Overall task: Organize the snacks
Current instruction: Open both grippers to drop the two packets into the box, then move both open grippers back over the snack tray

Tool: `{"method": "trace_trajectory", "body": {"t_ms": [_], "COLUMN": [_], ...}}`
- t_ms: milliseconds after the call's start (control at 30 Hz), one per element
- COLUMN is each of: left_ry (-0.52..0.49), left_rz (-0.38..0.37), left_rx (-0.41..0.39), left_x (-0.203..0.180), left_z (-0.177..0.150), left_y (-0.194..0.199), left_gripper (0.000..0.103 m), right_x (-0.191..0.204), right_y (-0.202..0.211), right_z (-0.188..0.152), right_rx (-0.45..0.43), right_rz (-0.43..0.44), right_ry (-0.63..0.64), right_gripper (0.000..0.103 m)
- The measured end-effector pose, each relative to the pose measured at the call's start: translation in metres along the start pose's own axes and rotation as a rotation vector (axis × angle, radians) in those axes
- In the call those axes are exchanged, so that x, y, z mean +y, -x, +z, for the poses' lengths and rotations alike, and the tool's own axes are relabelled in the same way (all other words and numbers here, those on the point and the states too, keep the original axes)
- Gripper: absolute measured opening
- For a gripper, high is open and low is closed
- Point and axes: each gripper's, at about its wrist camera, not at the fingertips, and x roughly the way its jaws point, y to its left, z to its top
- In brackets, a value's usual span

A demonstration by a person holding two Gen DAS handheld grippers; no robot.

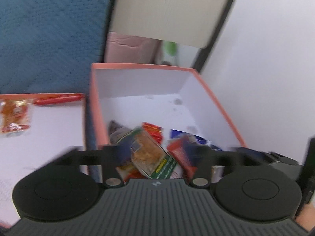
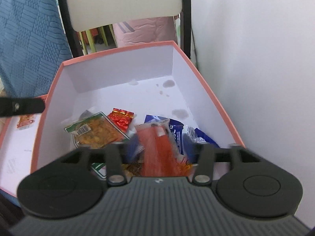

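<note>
An orange box with a white inside [image 1: 195,98] [image 2: 122,66] holds several snack packets. Among them are a clear packet with a green edge [image 1: 151,153] [image 2: 96,131], a red foil packet [image 1: 153,131] [image 2: 121,119] and blue packets [image 2: 177,129]. My left gripper [image 1: 157,153] is open over the packets at the box's near end. My right gripper [image 2: 159,149] is open, with a blurred orange packet [image 2: 157,147] between its fingers. It looks loose, dropping into the box.
The box lid [image 1: 49,137] [image 2: 11,149] lies to the left with an orange packet [image 1: 14,118] and a red sausage stick [image 1: 59,98] on it. A chair back [image 2: 122,2], blue fabric [image 1: 49,29] and a white wall [image 2: 256,59] surround the box.
</note>
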Motion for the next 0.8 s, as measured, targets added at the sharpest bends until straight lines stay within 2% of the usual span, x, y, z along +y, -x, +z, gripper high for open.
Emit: {"method": "trace_trajectory", "body": {"t_ms": [100,267,400,533,700,800], "left_ry": [-0.009,0.044,0.031,0.045,0.045,0.082], "left_rz": [0.058,0.055,0.124,0.159,0.245,0.241], "left_rx": [-0.046,-0.068,-0.122,-0.136,-0.141,-0.142], "left_x": [0.004,0.019,0.023,0.028,0.026,0.025], "left_z": [0.001,0.002,-0.003,-0.011,-0.022,-0.027], "left_y": [0.016,0.054,0.097,0.137,0.175,0.198], "left_gripper": [0.091,0.1,0.103,0.103,0.103,0.103], "right_x": [0.002,-0.001,0.009,0.022,0.04,0.051], "right_y": [0.003,0.034,0.057,0.076,0.094,0.097], "right_z": [0.005,0.012,0.022,0.025,0.023,0.02], "right_rx": [-0.024,-0.074,-0.119,-0.159,-0.184,-0.187], "right_rz": [0.0,0.019,0.042,0.071,0.119,0.142], "right_ry": [0.0,-0.024,-0.012,0.008,0.024,0.029], "right_gripper": [0.081,0.081,0.081,0.081,0.081,0.081]}}
